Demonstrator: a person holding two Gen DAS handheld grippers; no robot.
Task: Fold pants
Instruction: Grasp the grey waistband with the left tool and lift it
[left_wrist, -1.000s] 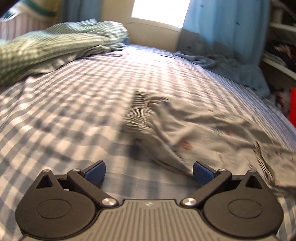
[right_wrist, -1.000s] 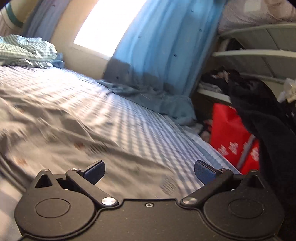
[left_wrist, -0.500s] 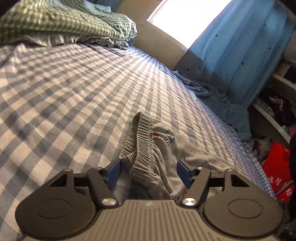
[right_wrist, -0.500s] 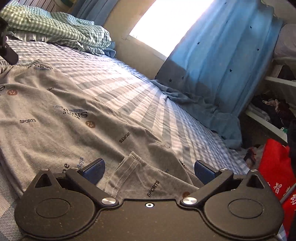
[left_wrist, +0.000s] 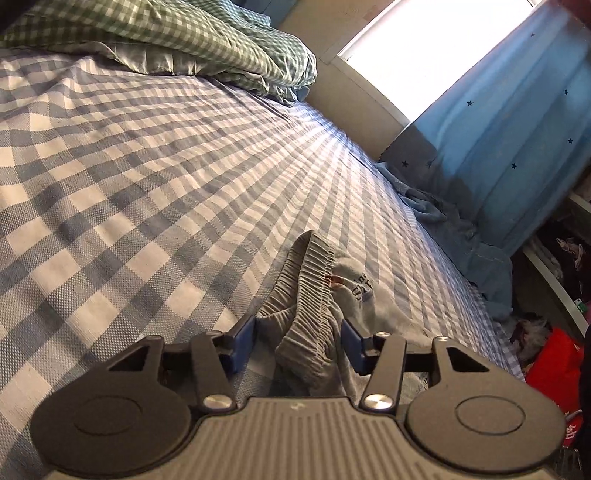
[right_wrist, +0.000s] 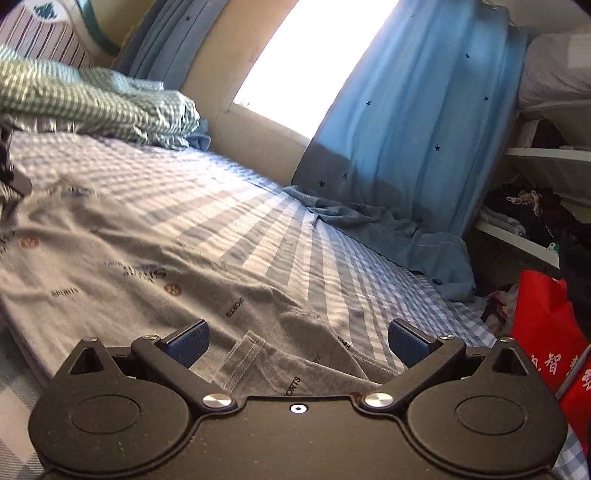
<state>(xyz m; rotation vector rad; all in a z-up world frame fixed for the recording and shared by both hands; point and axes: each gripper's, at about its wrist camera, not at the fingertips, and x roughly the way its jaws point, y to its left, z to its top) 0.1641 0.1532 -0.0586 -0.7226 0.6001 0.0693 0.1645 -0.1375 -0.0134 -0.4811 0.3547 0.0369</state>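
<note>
Grey pants with small printed words lie spread on the blue checked bed sheet. Their ribbed elastic waistband is bunched up and runs between the fingers of my left gripper. The jaws are closing around it, and the blue pads stand close beside the fabric without visibly squeezing it. At the other end of the pants, my right gripper is wide open low over a leg. The stitched leg hem lies between its fingers, touching neither pad.
A green checked quilt is piled at the head of the bed. A blue star curtain hangs by the window, its end lying on the bed's far edge. A red bag and cluttered shelves stand at the right.
My left gripper came down onto the waistband, rolled, and its jaws narrowed from wide open. My right gripper slid along the pants until the leg hem lay between its open fingers.
</note>
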